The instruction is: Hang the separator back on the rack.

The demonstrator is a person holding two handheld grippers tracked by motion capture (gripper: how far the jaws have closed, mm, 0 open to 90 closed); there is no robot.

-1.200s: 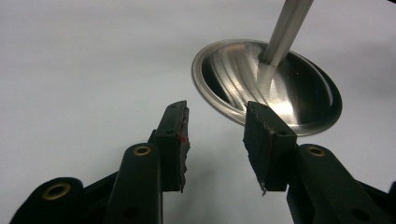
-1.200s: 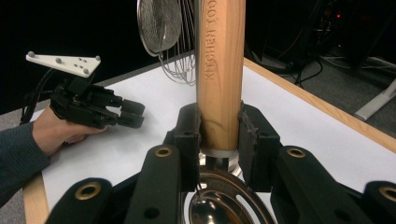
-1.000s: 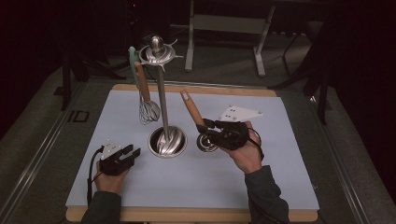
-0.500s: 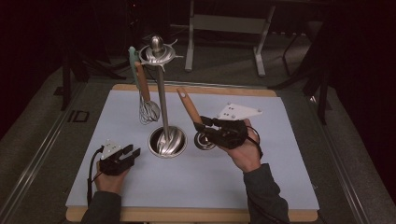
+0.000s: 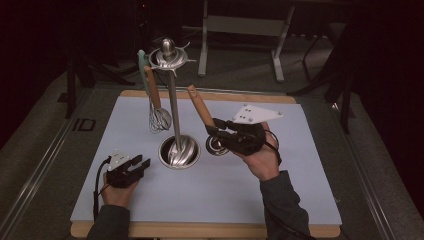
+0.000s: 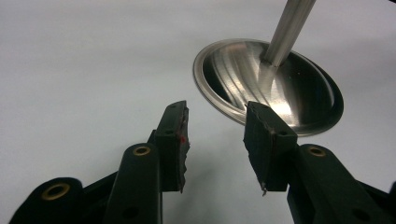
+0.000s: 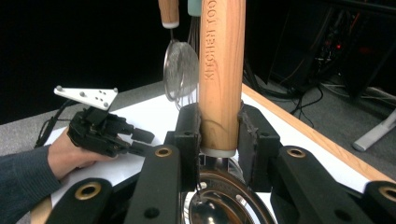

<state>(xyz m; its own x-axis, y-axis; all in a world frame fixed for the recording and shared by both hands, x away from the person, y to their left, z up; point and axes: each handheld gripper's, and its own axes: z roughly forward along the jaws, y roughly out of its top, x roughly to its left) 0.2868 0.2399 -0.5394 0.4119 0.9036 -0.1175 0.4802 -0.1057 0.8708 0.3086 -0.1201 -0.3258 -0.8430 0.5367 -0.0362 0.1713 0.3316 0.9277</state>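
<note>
Slightly leftward since before, the wooden-handled steel ladle (image 5: 202,111) is clamped by the right gripper (image 5: 214,131), ready for hanging on the tall steel utensil stand (image 5: 172,95), while the left gripper (image 5: 140,164) is held wide and empty.

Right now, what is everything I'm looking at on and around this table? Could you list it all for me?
Utensil stand: one, shiny steel, round base mid-mat, tall pole with hooks on top.
Whisk: one, wire with wooden handle, hanging from the stand's left side.
Mint-handled utensil: one, pale green, hanging beside the whisk; its head is hidden.
Wooden-handled utensil: one, light wood handle with a steel head, tilted, right of the stand's base.
Mat: one, pale blue-grey, covering the board.
Wooden board: one, light wood, under the mat.
Metal frame: one, grey, on the floor behind the table.
Left gripper: one, black, resting on the mat front left, jaws open and nothing between them.
Right gripper: one, black, clamped on the wooden-handled utensil.
</note>
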